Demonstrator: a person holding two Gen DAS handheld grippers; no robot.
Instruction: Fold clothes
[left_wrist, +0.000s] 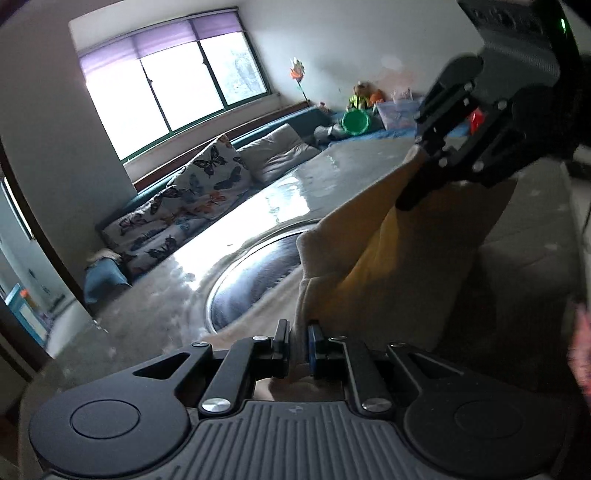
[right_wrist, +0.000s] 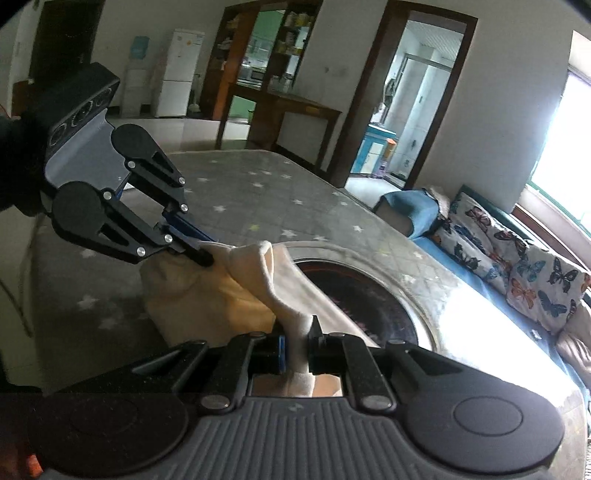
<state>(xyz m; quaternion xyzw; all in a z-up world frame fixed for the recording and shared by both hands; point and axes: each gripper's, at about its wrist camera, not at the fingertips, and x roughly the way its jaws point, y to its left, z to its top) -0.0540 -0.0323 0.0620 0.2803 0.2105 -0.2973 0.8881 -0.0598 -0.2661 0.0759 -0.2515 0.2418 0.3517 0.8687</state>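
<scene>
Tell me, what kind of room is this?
Probably a living room in someone's home. There is a long sofa with butterfly cushions under a big window, toys piled in the corner, and a fridge in the next space.

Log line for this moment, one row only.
phase: lifting | item: cream garment | left gripper: shut on garment | right gripper: shut on garment | surface: star-print table

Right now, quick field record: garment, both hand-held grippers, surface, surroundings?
garment: cream cloth, lifted and bunched between both grippers
left hand-held gripper: shut on the cloth's edge
right hand-held gripper: shut on a fold of the cloth
surface: grey star-print mattress with a dark round inset
surroundings: butterfly cushions below a window
</scene>
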